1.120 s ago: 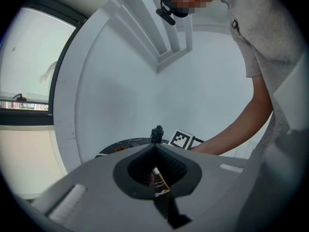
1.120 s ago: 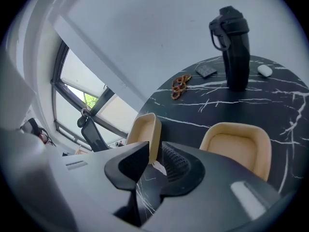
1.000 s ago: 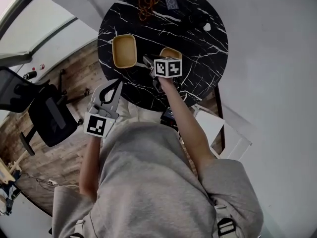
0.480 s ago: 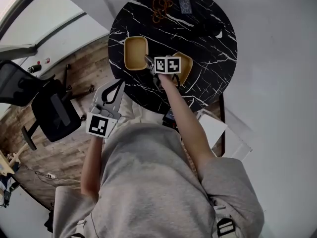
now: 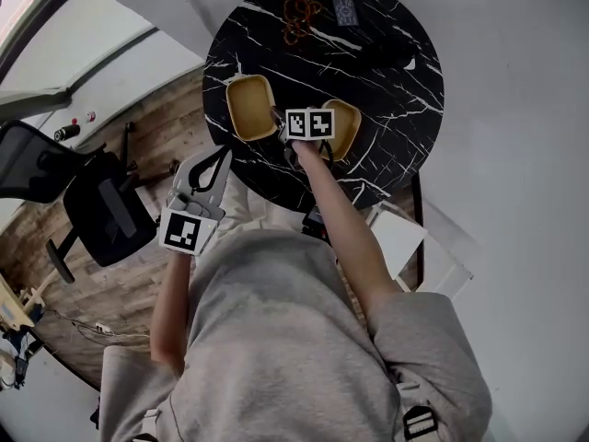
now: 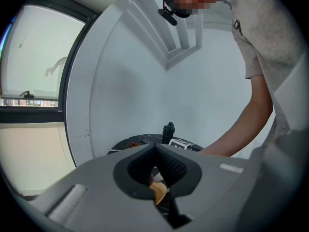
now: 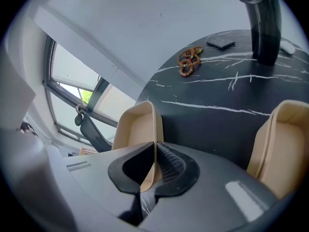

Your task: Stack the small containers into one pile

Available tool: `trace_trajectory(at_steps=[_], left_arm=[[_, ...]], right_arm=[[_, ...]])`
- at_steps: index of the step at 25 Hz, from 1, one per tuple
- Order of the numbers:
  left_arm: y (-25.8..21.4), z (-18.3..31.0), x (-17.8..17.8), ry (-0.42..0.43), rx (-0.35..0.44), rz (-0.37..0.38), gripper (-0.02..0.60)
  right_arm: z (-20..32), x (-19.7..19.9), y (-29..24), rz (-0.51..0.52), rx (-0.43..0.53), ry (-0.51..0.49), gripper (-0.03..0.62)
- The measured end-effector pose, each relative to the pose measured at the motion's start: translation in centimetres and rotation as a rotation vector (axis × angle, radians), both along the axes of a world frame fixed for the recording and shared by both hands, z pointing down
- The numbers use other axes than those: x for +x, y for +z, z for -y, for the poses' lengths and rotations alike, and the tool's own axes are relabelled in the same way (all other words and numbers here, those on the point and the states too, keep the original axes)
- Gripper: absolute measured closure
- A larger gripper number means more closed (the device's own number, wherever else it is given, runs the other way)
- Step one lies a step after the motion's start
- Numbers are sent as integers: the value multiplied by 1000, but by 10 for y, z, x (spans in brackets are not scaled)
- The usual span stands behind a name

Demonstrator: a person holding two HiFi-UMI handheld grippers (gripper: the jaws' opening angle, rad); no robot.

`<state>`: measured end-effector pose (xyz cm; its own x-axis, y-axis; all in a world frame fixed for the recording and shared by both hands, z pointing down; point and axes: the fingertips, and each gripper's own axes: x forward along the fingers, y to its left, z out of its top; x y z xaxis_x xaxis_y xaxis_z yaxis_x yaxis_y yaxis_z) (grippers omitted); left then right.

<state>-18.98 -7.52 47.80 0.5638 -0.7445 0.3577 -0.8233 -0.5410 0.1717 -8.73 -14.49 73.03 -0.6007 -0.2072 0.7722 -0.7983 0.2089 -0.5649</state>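
Right gripper (image 5: 276,121), head view. Reaches out over the round black marble table (image 5: 396,72), jaw tips at the rim of the first container (image 5: 248,107), a tan tub lying just ahead of and to the left of the tips. Carries its marker cube directly behind the tips. Has the second container (image 5: 346,129), also tan, just beside that cube on the right, flat on the table and apart from the first container.

Left gripper (image 5: 219,157), same view. Hovers at the near table edge, behind and to the left of the right gripper, tips aimed toward the table, clear of both tubs. Has an office chair (image 5: 97,215) on the floor off to its left.

Left gripper view. Shows the jaws pressed together, nothing between the pads. Shows a black bottle-like item (image 6: 168,129) on the table straight ahead of the tips.

Right gripper view. Shows jaws that have just been closing and now pinch the thin side wall of the first container: left pad inside the tub, right pad outside. Places the second container to the right of the jaws, untouched. Places, farther ahead on the table, a brown tangled cord (image 7: 189,61), a dark flat card (image 7: 221,42) and a black upright cylinder (image 7: 264,28).
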Motion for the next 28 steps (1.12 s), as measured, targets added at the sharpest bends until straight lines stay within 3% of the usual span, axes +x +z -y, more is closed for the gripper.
trace_trajectory(at_steps=[8, 21, 28], left_arm=[[-4, 0, 26, 56, 4, -6, 584], [-16, -21, 116, 232, 44, -27, 584], [-20, -37, 141, 267, 58, -19, 584]], right_arm=[[3, 24, -43, 98, 39, 86, 565], [-27, 189, -102, 133, 135, 461, 565], [-57, 236, -87, 94, 107, 544, 565]])
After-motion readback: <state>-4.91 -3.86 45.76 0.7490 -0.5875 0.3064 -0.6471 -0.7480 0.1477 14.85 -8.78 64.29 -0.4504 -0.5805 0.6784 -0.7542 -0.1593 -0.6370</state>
